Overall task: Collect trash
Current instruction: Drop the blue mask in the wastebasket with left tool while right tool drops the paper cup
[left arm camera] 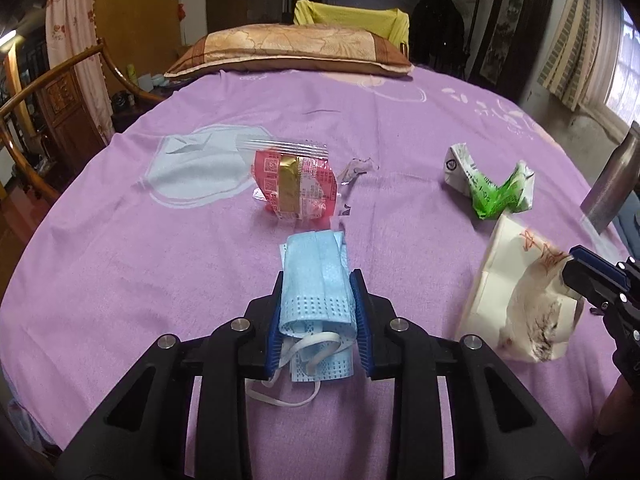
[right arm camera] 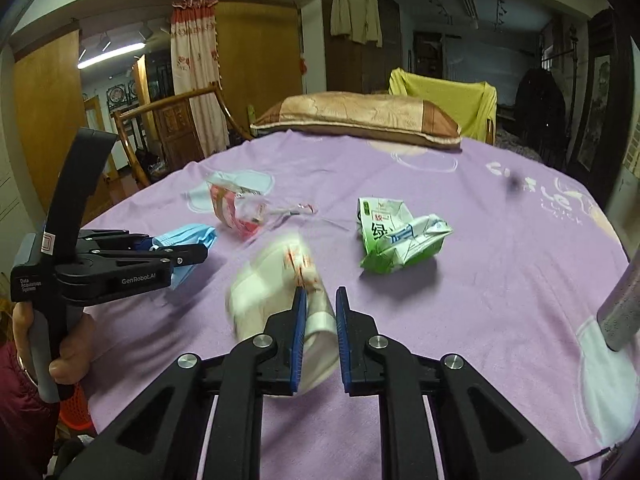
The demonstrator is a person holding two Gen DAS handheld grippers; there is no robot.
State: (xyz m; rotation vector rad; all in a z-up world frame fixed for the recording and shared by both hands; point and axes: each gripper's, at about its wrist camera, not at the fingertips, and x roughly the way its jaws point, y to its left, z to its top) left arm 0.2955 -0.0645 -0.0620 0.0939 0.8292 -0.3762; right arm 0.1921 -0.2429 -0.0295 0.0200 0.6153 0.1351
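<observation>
On the purple bedsheet (left arm camera: 160, 260) my left gripper (left arm camera: 318, 276) is shut on a folded blue face mask (left arm camera: 316, 300), whose white ear loops hang below the pads. The right wrist view shows that gripper (right arm camera: 204, 250) and mask (right arm camera: 188, 236) at the left. My right gripper (right arm camera: 320, 292) is shut on a crumpled white paper bag (right arm camera: 272, 280) with red print, blurred here. The left wrist view has this bag (left arm camera: 516, 292) raised at the right, held by the right gripper (left arm camera: 576, 264). Farther back lie a red snack wrapper (left arm camera: 298, 188) and a crushed green-and-white carton (left arm camera: 492, 188).
A small clear plastic scrap (left arm camera: 356, 168) lies between wrapper and carton. A brown pillow (left arm camera: 288, 50) sits at the bed's far end, with a yellow-draped chair (left arm camera: 352, 16) behind it. A grey metal post (right arm camera: 624, 304) rises at the right edge. A hand (right arm camera: 68, 356) holds the left gripper's handle.
</observation>
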